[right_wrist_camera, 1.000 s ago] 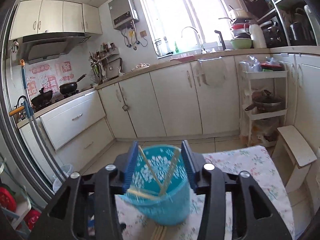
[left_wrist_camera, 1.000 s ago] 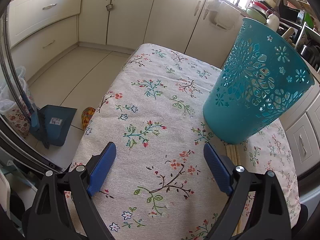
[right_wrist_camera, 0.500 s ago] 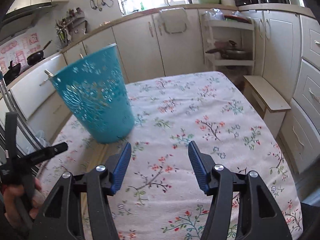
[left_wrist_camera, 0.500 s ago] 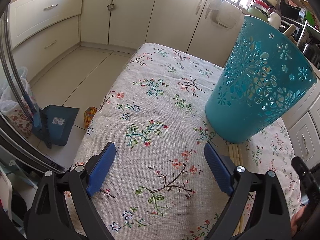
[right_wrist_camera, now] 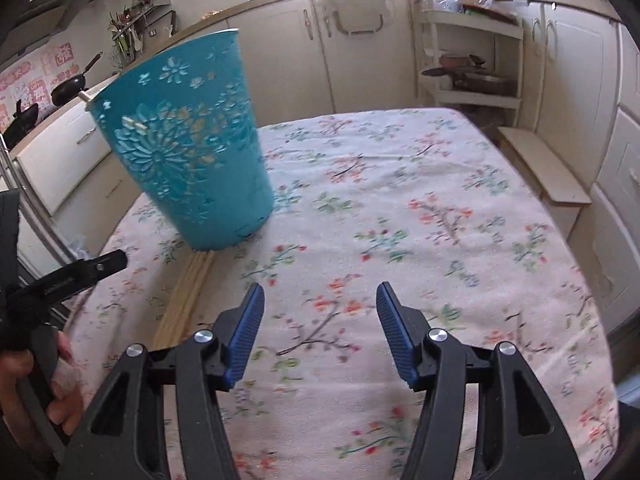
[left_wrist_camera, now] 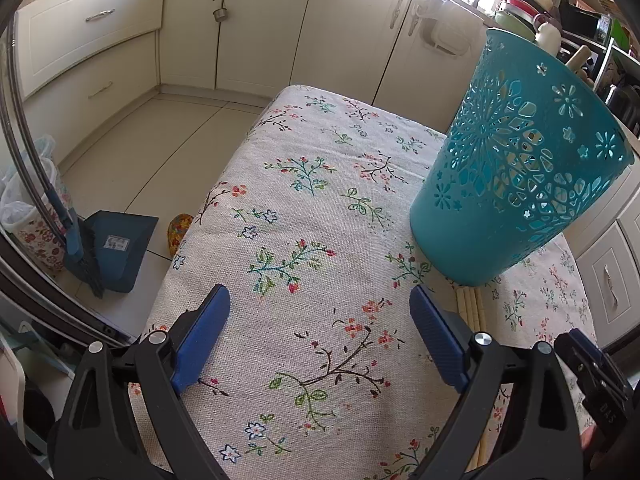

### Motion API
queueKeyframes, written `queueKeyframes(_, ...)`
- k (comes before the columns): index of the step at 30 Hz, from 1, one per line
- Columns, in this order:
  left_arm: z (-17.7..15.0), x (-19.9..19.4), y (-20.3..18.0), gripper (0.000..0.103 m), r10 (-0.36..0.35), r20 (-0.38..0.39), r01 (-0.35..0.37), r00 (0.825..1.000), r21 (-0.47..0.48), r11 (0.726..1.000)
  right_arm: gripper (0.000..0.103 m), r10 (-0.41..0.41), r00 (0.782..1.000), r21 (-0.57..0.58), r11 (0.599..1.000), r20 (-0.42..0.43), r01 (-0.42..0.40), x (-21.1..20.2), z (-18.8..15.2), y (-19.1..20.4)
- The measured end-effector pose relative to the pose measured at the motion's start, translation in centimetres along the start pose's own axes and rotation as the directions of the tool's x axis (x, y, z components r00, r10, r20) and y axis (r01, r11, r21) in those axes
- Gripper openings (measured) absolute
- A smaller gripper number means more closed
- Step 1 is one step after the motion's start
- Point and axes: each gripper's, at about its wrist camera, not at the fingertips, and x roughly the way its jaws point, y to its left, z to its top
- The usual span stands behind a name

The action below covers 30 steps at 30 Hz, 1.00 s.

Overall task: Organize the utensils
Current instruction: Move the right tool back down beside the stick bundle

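A teal perforated basket (left_wrist_camera: 516, 168) (right_wrist_camera: 188, 148) stands upright on the floral tablecloth (left_wrist_camera: 320, 208). Pale sticks show through its holes, and one tip (right_wrist_camera: 86, 96) pokes over its rim. A bundle of wooden chopsticks (left_wrist_camera: 472, 308) (right_wrist_camera: 188, 296) lies flat on the cloth just in front of the basket's base. My left gripper (left_wrist_camera: 320, 300) hovers open over bare cloth, left of the chopsticks. My right gripper (right_wrist_camera: 320, 296) is open with nothing between its fingers, to the right of the chopsticks. Each view catches part of the other gripper (right_wrist_camera: 80, 272) (left_wrist_camera: 592, 376) at its edge.
The table's left edge drops to a tiled floor with a blue dustpan and brush (left_wrist_camera: 116, 244). Cream cabinets (left_wrist_camera: 256, 24) ring the room. A wooden stool (right_wrist_camera: 544, 172) and an open shelf rack (right_wrist_camera: 472, 60) stand beyond the table's far right side.
The right gripper has come down from above the basket to just over the tablecloth and tilted downward. It now shows in the left wrist view's lower right corner. The left gripper stayed put.
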Motion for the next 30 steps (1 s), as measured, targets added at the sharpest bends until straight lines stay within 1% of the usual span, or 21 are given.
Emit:
queueKeyframes(1, 0.0, 0.0, 0.0, 0.087, 0.0, 0.0, 0.0, 1.0, 0.001, 1.0, 0.048, 0.017, 1.0, -0.014, 1.0, -0.016, -0.017, 0.3, -0.1, 0.7)
queueKeyframes(4, 0.0, 0.0, 0.0, 0.088, 0.0, 0.0, 0.0, 1.0, 0.0, 1.0, 0.036, 0.051, 0.997, -0.088, 0.994, -0.066, -0.057, 1.3, 0.0, 3.5)
queueKeyframes(6, 0.0, 0.0, 0.0, 0.088, 0.0, 0.0, 0.0, 1.0, 0.0, 1.0, 0.029, 0.05, 0.994, -0.116, 0.991, -0.092, -0.061, 2.3, 0.3, 5.0)
queueKeyframes(9, 0.0, 0.0, 0.0, 0.088, -0.002, 0.001, 0.002, 1.0, -0.001, 1.0, 0.025, 0.033, 0.992, -0.122, 0.991, -0.118, -0.047, 3.6, 0.7, 6.0)
queueKeyframes(11, 0.0, 0.0, 0.0, 0.088, -0.003, 0.001, 0.003, 1.0, -0.002, 1.0, 0.024, 0.034, 0.99, -0.116, 0.992, -0.137, -0.05, 4.3, 0.7, 6.4)
queueKeyframes(16, 0.0, -0.1, 0.1, 0.088, -0.008, 0.002, 0.008, 1.0, -0.004, 1.0, 0.024, 0.045, 0.989, -0.111, 0.992, -0.138, -0.06, 4.4, 0.8, 6.6)
queueKeyframes(20, 0.0, -0.1, 0.1, 0.088, -0.007, 0.002, 0.007, 1.0, -0.003, 1.0, 0.024, 0.072, 0.988, -0.094, 0.992, -0.136, -0.085, 4.2, 0.6, 6.7)
queueKeyframes(28, 0.0, -0.1, 0.1, 0.088, -0.005, 0.001, 0.005, 1.0, -0.002, 1.0, 0.023, 0.037, 0.99, -0.149, 0.987, -0.136, -0.057, 4.4, 0.4, 7.3)
queueKeyframes(29, 0.0, -0.1, 0.2, 0.088, -0.006, 0.002, 0.006, 1.0, -0.002, 1.0, 0.022, 0.034, 0.989, -0.167, 0.984, -0.141, -0.057, 4.3, 0.4, 7.4)
queueKeyframes(30, 0.0, 0.0, 0.2, 0.088, -0.008, 0.002, 0.008, 1.0, -0.003, 1.0, 0.017, 0.028, 0.989, -0.183, 0.982, -0.147, -0.055, 4.2, 0.3, 7.3)
